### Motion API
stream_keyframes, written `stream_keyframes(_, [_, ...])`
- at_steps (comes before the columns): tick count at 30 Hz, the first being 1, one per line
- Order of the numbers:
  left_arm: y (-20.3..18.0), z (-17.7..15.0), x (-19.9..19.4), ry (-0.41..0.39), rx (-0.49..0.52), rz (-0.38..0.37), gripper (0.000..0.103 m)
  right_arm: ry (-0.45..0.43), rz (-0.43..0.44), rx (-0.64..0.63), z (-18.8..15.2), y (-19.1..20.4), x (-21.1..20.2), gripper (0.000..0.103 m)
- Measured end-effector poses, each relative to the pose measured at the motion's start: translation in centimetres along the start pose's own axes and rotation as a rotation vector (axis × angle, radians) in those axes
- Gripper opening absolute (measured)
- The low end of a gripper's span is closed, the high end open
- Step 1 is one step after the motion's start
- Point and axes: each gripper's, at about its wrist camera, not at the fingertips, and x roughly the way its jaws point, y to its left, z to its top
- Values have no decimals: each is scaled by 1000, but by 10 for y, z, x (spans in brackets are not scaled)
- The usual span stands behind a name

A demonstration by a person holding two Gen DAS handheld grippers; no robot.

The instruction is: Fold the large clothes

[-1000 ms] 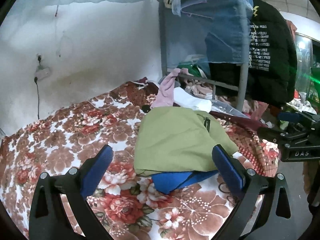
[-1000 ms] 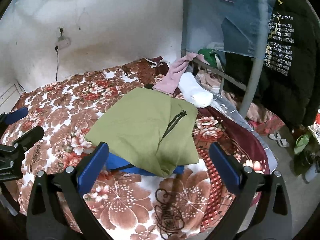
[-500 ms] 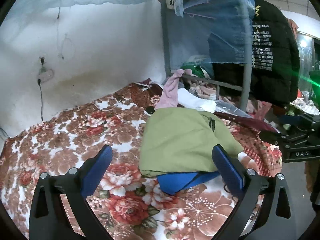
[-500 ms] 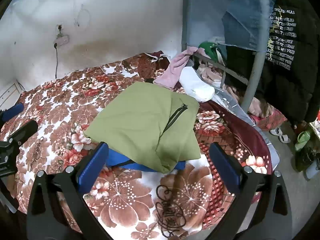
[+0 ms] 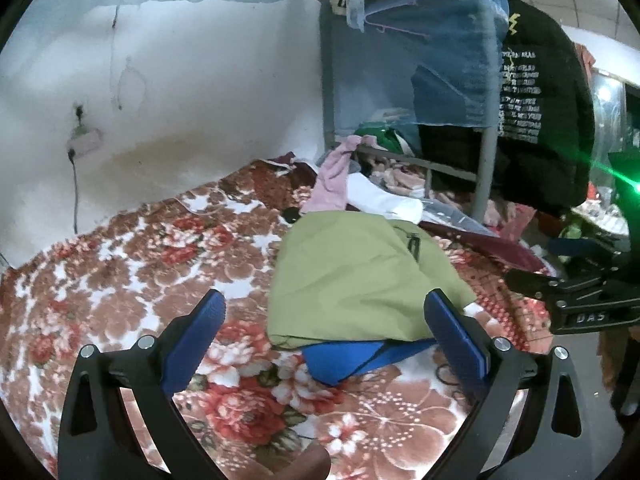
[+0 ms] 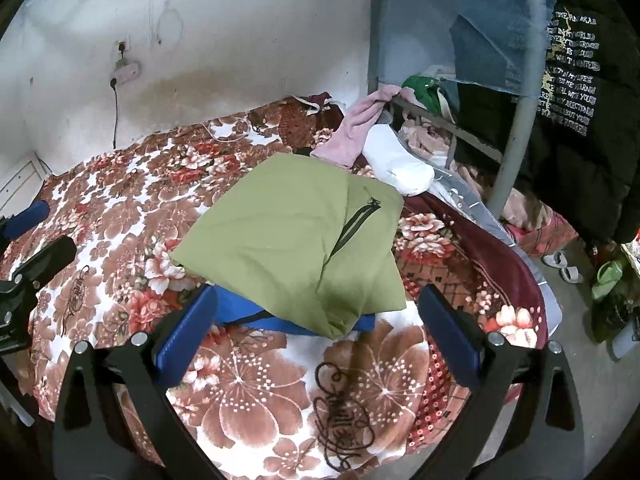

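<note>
A folded olive-green garment (image 5: 356,276) (image 6: 292,236) with a black zipper lies on the floral blanket (image 5: 132,264) (image 6: 256,392), on top of a folded blue garment (image 5: 352,356) (image 6: 248,312). My left gripper (image 5: 324,336) is open and hovers short of the near edge of the stack, with nothing between its blue pads. My right gripper (image 6: 316,332) is open too, held above the stack's near edge and holding nothing. The right gripper shows at the right edge of the left wrist view, and the left one at the left edge of the right wrist view.
A pink cloth (image 6: 356,132) and a white cloth (image 6: 400,164) lie beyond the stack. A metal bed frame post (image 6: 516,120) stands at the right with hanging jeans (image 5: 440,60) and a black printed jacket (image 6: 576,80). A white wall (image 5: 160,100) with a socket and cable is behind.
Both grippers have drawn back and risen a little from the stack, so the folded garments sit slightly farther off. The clothes have not moved.
</note>
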Motion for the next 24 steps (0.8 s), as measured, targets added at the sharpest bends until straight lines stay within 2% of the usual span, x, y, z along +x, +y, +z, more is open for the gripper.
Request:
stream_keyframes(2, [1,-1,0,-2,-19,22,98,2,3,-2,0,0,0,98])
stream_keyframes(10, [-5,-3,-2,-13,8,38,98,9,4,2,-2,2,-2,98])
stream_keyframes(16, [-12,-2,-6,-25,45,18,98,8,10,2,-2,1,-1,98])
stream_keyframes(24, [-5,-2,-7,-16,15,-3,98,11,6,0,-3,2,-3,98])
